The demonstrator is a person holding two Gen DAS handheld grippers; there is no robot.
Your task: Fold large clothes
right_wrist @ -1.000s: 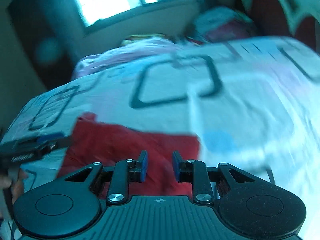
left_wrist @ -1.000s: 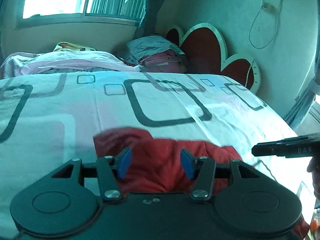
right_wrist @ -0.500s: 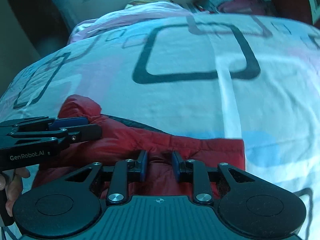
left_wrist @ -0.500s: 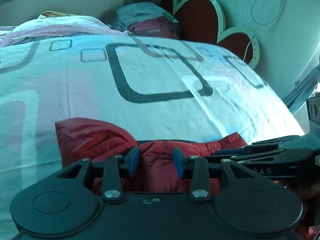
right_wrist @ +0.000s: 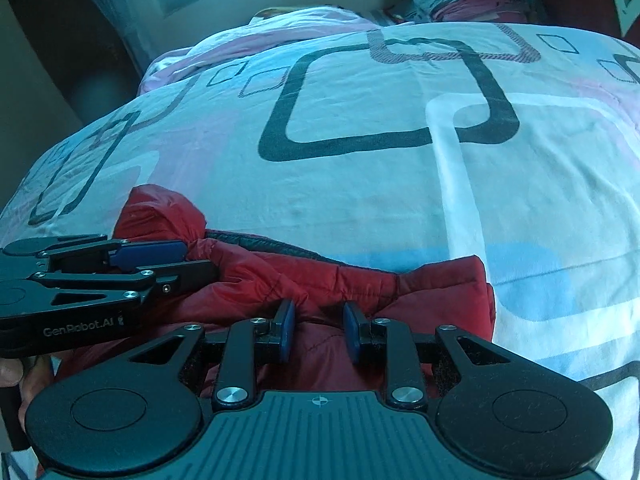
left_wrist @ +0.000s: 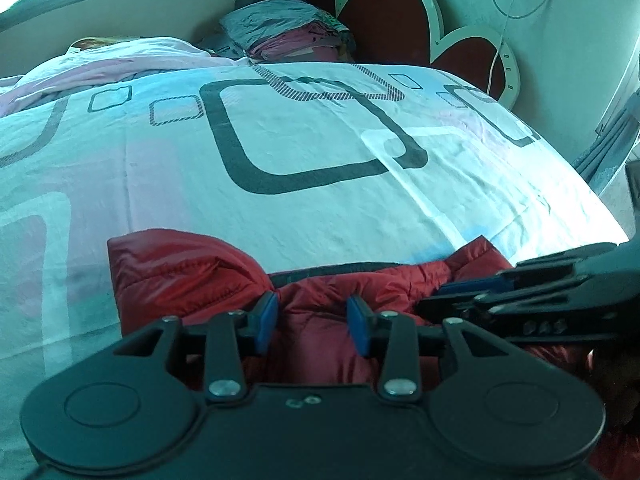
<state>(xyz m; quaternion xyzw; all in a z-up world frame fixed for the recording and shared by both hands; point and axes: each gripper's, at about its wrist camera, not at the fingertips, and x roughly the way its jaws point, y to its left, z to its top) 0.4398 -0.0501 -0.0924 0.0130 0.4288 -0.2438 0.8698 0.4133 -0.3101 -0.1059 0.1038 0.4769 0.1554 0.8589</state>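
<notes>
A red quilted jacket (left_wrist: 192, 276) lies bunched at the near edge of the bed; it also shows in the right wrist view (right_wrist: 436, 292). My left gripper (left_wrist: 312, 322) is open, its blue pads on either side of a raised fold of the jacket. My right gripper (right_wrist: 318, 334) is open over the jacket's right half, pads either side of a fold. The right gripper shows from the side in the left wrist view (left_wrist: 460, 296), the left gripper in the right wrist view (right_wrist: 192, 260).
The bed sheet (left_wrist: 320, 140) is white with dark rounded squares and pink and blue patches. A pink duvet (left_wrist: 120, 56) and folded bedding (left_wrist: 288, 32) lie at the far end by a red heart-shaped headboard (left_wrist: 384, 20). A wall stands on the right.
Both grippers have dropped low onto the jacket and come closer together. The left jaws narrowed half a second ago and now stand wider; the right jaws have opened a little.
</notes>
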